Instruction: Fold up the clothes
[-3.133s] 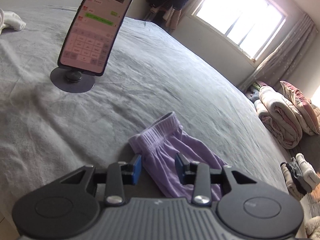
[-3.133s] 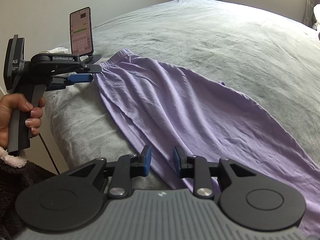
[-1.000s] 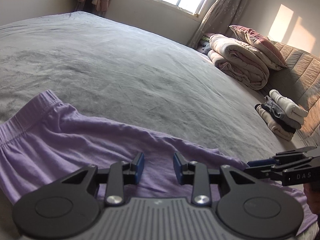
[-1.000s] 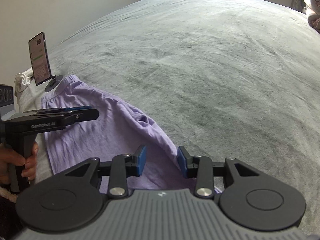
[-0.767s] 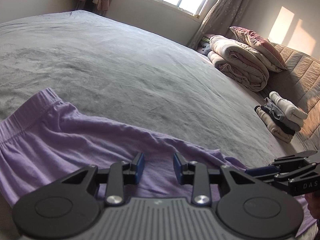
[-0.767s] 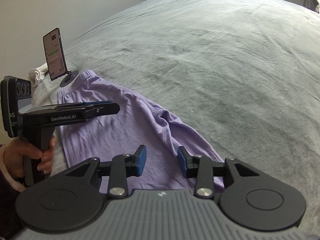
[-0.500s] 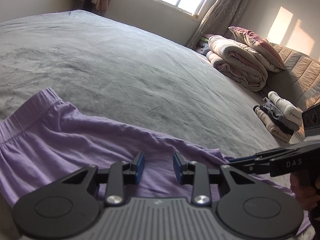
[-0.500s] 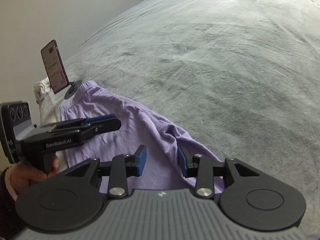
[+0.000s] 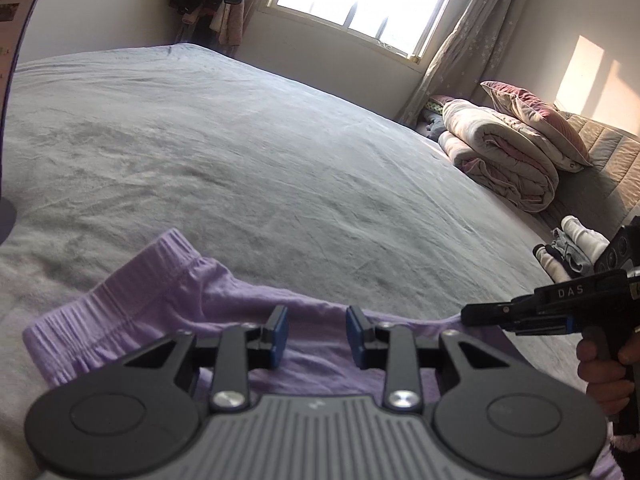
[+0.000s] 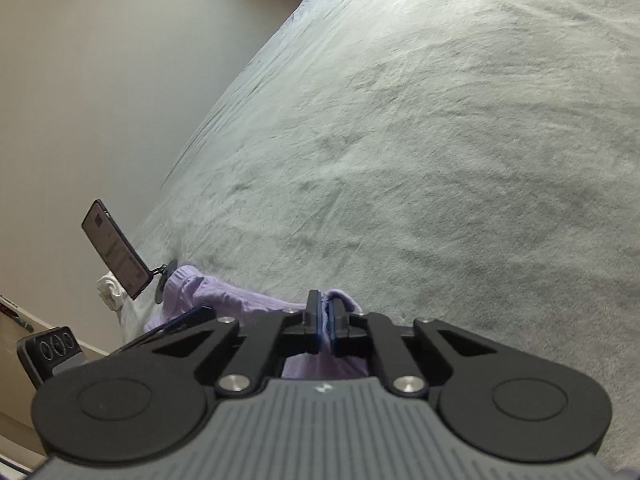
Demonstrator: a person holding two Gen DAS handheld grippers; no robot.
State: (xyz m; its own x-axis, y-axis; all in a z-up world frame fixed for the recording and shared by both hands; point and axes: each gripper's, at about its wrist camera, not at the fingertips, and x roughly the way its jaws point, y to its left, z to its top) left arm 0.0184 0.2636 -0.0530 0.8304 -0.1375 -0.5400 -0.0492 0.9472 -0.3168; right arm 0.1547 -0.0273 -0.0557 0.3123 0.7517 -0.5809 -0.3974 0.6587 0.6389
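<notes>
1. Right gripper point(image 10: 325, 322): fingers pressed together, pinching a fold of the lilac trousers point(image 9: 168, 300). Cloth shows between the blue pads and bunches up just past the tips. In the left wrist view the same gripper point(image 9: 466, 314) has its tips at the far edge of the fabric, which rises to a small peak there, so I judge the edge is lifted, not just touched.
2. Left gripper point(image 9: 316, 334): fingers spread, nothing between them. It hovers over the mid part of the garment; lilac cloth lies under and beyond the gap. Contact with the cloth: cannot tell (the gripper body hides what is underneath).
3. Why held so, as a judgement: a pinch on one edge with the other gripper open over the middle fits a fold in hand, the right carrying an edge over and the left ready to pin or take a second hold. Which fold of the sequence this is, the views do not settle.
4. Trousers: on the near part of the grey bedspread point(image 9: 280, 152), elastic waistband point(image 9: 116, 292) to the left of the left fingers and well clear of them, body of the garment running right toward the right gripper. Partly gathered, not flat.
5. Farther left: a phone on a stand point(image 10: 116, 250) just beside the waistband end.
6. Far right: small stack of folded clothes point(image 9: 568, 248), then rolled quilt point(image 9: 500, 160), well apart from the trousers.
</notes>
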